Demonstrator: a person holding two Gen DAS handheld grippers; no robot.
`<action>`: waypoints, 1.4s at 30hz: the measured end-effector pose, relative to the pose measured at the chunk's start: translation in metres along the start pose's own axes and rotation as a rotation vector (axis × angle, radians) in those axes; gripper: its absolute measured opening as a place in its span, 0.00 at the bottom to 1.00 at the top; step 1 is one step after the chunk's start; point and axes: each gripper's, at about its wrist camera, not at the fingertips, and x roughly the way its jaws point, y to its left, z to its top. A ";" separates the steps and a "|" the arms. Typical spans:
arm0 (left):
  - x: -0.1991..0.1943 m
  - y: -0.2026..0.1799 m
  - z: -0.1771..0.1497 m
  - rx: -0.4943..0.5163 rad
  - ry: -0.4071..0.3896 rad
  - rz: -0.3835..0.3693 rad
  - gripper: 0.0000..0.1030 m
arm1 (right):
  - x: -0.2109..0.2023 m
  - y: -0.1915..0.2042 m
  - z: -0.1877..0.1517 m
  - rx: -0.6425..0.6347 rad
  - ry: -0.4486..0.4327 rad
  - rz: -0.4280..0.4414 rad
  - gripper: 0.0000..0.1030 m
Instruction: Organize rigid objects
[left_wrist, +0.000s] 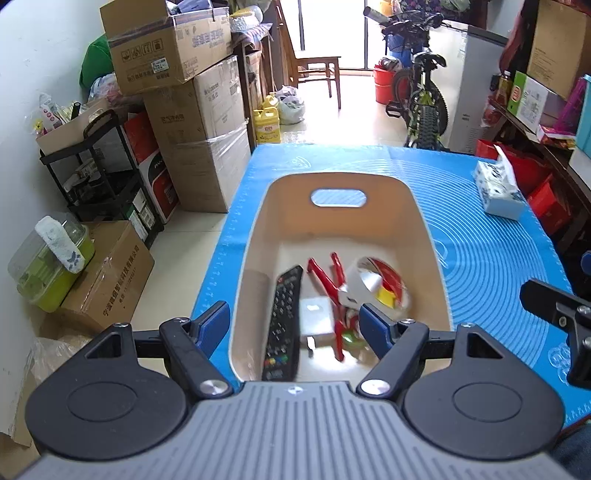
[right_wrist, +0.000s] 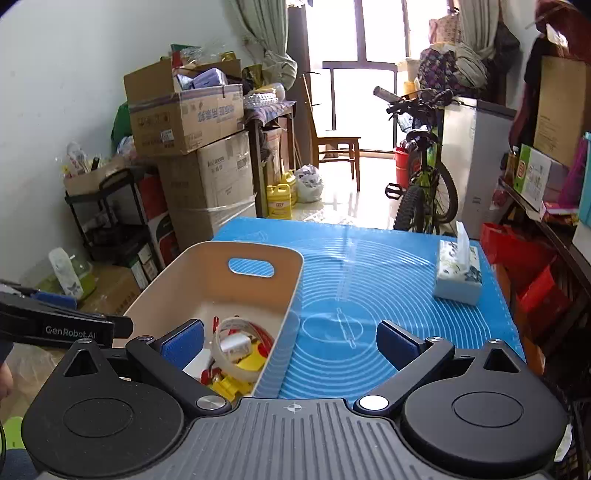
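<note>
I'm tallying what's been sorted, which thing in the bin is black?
The remote control, lying along the bin's left side; the pliers are red-handled, the tape roll white.

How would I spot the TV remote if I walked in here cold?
Find the blue mat, then the cream bin standing on it. The remote lies along the bin's left inner wall: the only long black slab with buttons, beside the red pliers and tape roll.

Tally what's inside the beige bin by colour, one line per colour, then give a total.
In the beige bin:
Black: 1, remote control
Red: 1, red-handled pliers
White: 2, tape roll and flat white block
Yellow: 1, yellow plastic piece
Total: 5 that can be told apart; a small green bit near the pliers is too blurred to count.
</note>
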 end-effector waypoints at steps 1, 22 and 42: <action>-0.004 -0.003 -0.002 0.004 -0.002 0.002 0.75 | -0.005 -0.002 -0.002 -0.002 -0.002 -0.001 0.96; -0.072 -0.071 -0.062 0.016 -0.058 0.010 0.75 | -0.105 -0.046 -0.071 0.002 -0.022 -0.049 0.97; -0.082 -0.088 -0.125 -0.006 -0.143 0.004 0.75 | -0.132 -0.067 -0.133 0.023 -0.055 -0.087 0.97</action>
